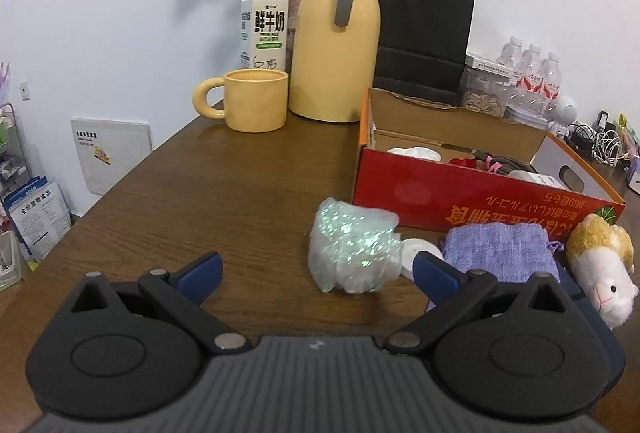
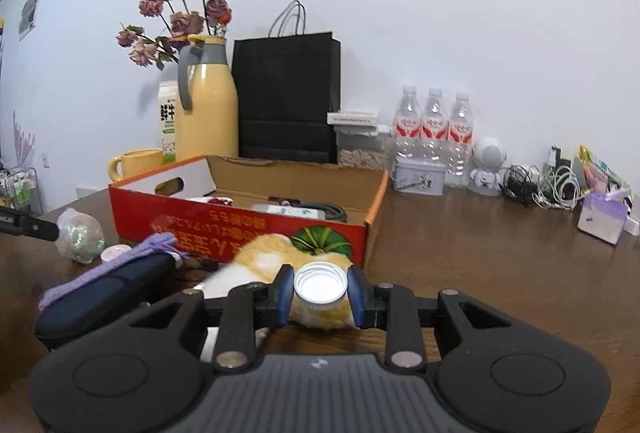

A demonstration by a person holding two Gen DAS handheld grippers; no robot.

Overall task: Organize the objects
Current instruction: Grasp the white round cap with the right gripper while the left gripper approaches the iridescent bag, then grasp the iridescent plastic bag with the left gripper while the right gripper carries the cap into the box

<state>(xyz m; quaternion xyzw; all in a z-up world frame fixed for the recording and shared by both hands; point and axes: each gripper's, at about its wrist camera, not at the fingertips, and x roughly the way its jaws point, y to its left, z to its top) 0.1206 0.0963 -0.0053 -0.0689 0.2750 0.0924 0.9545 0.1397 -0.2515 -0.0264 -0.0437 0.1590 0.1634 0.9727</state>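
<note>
Right gripper (image 2: pixel 320 296): blue pads closed on a small round silver metal cap (image 2: pixel 320 286), hollow side toward the camera, held above a yellow-and-white plush toy (image 2: pixel 276 257) before the open red cardboard box (image 2: pixel 240 229), whose front wall carries inverted yellow Japanese print and a green pumpkin picture. Left gripper (image 1: pixel 318 271): jaws spread wide, holding nothing, over the brown wooden table (image 1: pixel 224 185) near a crumpled iridescent plastic bag (image 1: pixel 352 247) and a lilac knitted pouch (image 1: pixel 500 247). Background: white milk carton (image 1: pixel 264 29) lettered "鲜牛奶 FRESH MILK", yellow thermos jug (image 1: pixel 336 33), yellow mug (image 1: pixel 252 99), black paper bag (image 1: pixel 424 29), three red-labelled water bottles (image 2: pixel 434 129).
</note>
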